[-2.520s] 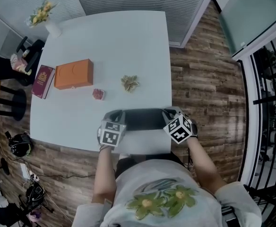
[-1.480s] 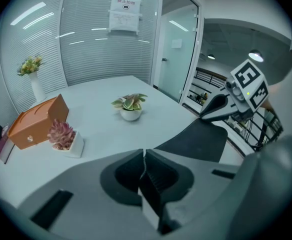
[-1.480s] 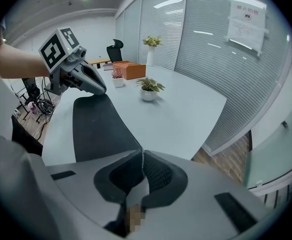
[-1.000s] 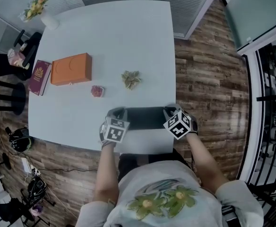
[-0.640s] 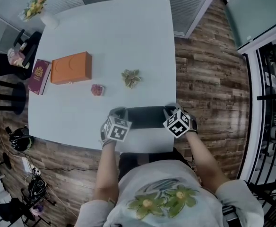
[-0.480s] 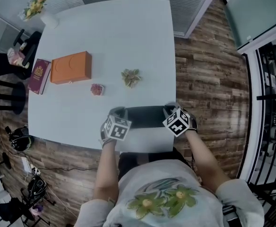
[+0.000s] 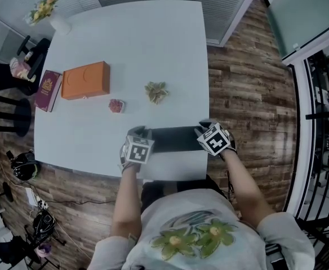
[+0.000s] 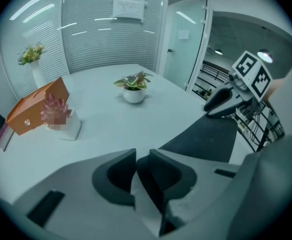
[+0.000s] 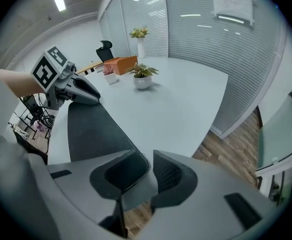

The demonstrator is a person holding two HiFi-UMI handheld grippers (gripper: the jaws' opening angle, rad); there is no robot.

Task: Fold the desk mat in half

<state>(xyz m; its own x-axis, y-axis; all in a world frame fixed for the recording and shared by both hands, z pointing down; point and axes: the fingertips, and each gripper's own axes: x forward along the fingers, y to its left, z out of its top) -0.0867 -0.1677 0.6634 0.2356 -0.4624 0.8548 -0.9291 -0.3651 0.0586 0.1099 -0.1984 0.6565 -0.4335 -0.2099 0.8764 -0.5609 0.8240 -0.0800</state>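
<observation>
Because a mat this wide would sag or skew if carried by one corner, the left gripper (image 7: 137, 131) and the right gripper (image 7: 203, 127) stand at opposite ends of the desk mat (image 7: 173, 140), each at a far corner of its dark strip. The mat lies along the near edge of the table (image 7: 125, 49), with a paler band nearer the person. Both claws have just been opening. In each gripper view the jaws stand slightly apart with a mat corner between them, no longer pinched, which suggests the corners are being let go now that the fold is laid down. The head view alone shows the overall layout: the mat squared to the table edge and well clear of the potted plant (image 7: 156, 93), the small pink plant (image 7: 116, 107) and the orange box (image 7: 85, 81) farther off to the left. Only the gripper views show the gap at the jaws. The right one reveals the mat's stitched edge just beside its pad, and each catches the other gripper across the dark surface.
</observation>
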